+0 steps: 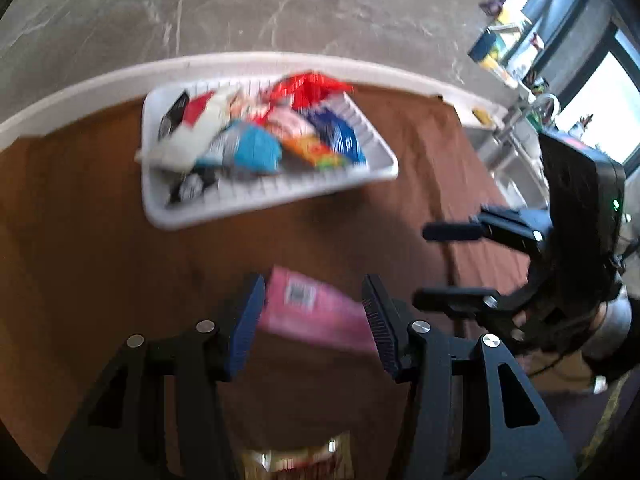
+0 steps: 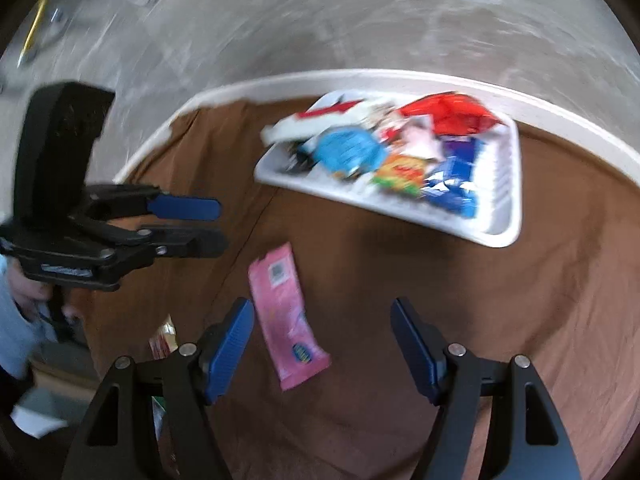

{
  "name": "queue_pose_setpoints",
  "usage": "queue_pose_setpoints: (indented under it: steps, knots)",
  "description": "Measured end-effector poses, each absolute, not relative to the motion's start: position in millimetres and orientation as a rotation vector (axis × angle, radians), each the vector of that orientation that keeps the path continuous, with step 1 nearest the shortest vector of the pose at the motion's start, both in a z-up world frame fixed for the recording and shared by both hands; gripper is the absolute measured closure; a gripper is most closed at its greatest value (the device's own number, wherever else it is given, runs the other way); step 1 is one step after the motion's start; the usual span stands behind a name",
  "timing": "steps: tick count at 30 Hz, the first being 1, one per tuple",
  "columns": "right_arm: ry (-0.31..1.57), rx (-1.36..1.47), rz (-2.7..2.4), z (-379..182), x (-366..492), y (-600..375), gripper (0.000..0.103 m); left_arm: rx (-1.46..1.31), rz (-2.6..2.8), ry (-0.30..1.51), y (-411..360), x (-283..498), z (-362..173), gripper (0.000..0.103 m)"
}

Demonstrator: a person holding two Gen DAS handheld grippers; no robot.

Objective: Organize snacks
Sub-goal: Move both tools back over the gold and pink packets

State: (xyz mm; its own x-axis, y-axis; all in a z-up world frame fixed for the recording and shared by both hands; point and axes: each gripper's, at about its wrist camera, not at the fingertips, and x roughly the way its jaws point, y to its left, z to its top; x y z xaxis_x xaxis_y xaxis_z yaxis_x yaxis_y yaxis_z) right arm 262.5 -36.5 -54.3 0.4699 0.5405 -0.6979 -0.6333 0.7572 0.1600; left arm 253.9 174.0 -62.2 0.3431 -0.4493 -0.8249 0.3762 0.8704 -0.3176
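A brown cloth [image 2: 460, 320] covered most of a round table whose white rim [image 2: 280, 82] curved along its far edge, with a grey marbled floor [image 1: 280, 4] beyond. On the cloth near that rim sat a white slatted tray [image 1: 280, 196], heaped with snack packets: a red bag [image 2: 448, 114] at the back, a white-and-red pack [image 1: 188, 132], a light blue pack [image 2: 348, 150], a dark blue wrapper [image 2: 456, 180] and an orange-yellow packet [image 2: 402, 172] among them.

The left gripper [image 1: 312, 320] hung just above the cloth with its blue pads well apart, holding nothing; the pink packet [image 1: 312, 312] appeared between them, though blur hid whether either pad touched it. The right gripper [image 2: 322, 344] was spread wide, also empty, with the same pink packet lying flat on the cloth between its fingers, nearer the left one and well apart from the tray.
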Motion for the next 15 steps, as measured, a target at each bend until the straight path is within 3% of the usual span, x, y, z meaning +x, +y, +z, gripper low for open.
queue_pose_setpoints:
  steps: [15]
  knots:
    - [0.817,-0.384,0.784,-83,227,14,0.029,0.229,-0.596,1.234,201,147,-95,0.054]
